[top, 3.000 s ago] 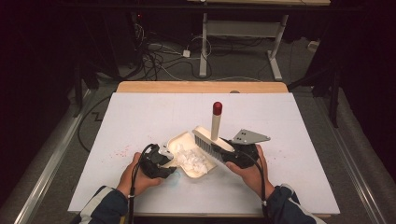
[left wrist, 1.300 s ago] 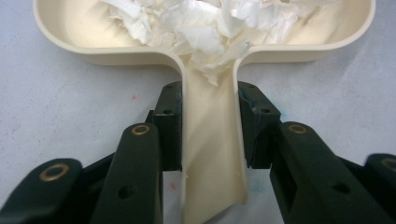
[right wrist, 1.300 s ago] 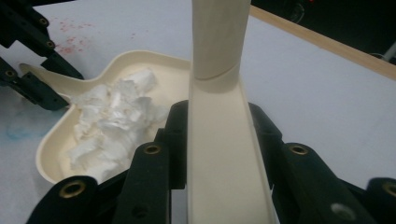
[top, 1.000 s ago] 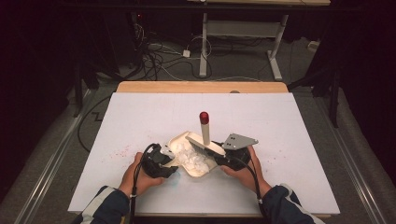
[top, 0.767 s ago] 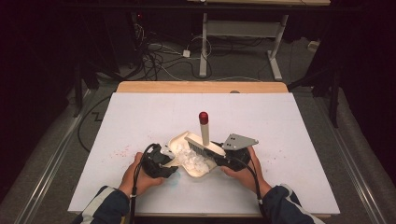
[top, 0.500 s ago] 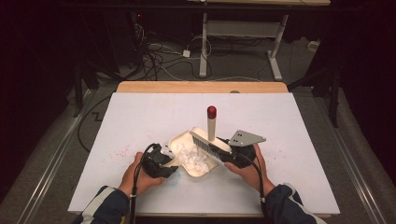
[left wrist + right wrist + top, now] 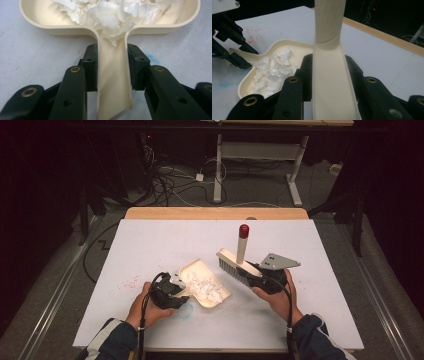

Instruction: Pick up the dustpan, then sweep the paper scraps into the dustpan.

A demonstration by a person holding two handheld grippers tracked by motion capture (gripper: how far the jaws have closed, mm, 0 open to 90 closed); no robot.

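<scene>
Gripping the dustpan (image 7: 113, 75) handle, left gripper (image 7: 112, 53) clamped tight, right gripper (image 7: 328, 75) closed on the brush (image 7: 239, 265), paper scraps (image 7: 205, 287) in the pan, pink specks (image 7: 127, 283) far left on the table (image 7: 150, 240).

Paper scraps (image 7: 206, 287) lie in the dustpan (image 7: 218, 300), the brush (image 7: 239, 268) just right of it.

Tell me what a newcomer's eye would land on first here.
A cream dustpan heaped with white paper scraps sits mid-table, its handle clamped by the left gripper. Right of it, the right gripper holds a cream brush clear of the pan. Pink specks dot the white table at left.
</scene>
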